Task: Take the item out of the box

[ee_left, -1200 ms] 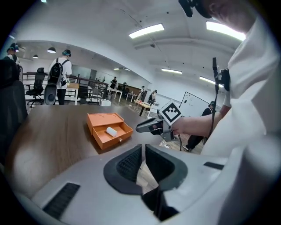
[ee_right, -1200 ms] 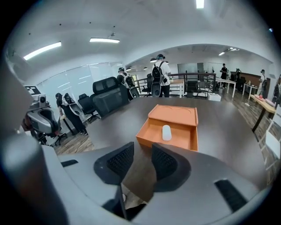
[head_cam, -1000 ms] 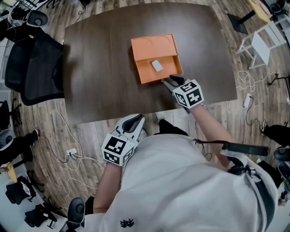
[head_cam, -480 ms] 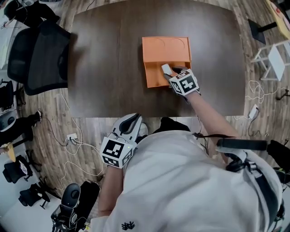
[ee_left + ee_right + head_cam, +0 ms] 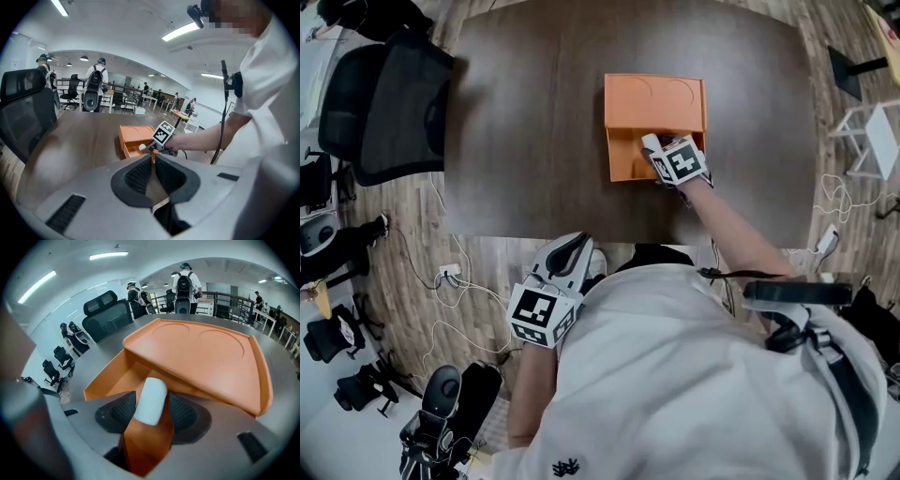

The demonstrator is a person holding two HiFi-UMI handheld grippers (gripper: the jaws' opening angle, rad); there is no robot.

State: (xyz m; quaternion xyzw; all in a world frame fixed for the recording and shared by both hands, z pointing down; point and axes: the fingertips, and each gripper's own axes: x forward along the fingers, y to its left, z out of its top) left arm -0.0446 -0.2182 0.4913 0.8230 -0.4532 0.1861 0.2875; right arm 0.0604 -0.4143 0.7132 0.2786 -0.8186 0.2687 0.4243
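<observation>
An orange box (image 5: 654, 98) lies on the dark table (image 5: 534, 122), its lid (image 5: 201, 350) folded back and its tray open. A small white item (image 5: 651, 143) rests in the tray. My right gripper (image 5: 656, 150) reaches into the tray; its jaws are opening, and the white item (image 5: 150, 401) lies between the pads, which I do not see pressing on it. My left gripper (image 5: 579, 247) hangs off the table's near edge by my body, jaws together and empty. From the left gripper view, the box (image 5: 133, 133) and the right gripper (image 5: 149, 148) are seen ahead.
A black office chair (image 5: 389, 108) stands at the table's left side. Cables and a power strip (image 5: 450, 277) lie on the wooden floor. A white stand (image 5: 872, 131) is off to the right. People walk in the far background.
My right gripper has moved from the box's near edge forward into the tray and now straddles the white item. The left gripper has stayed put.
</observation>
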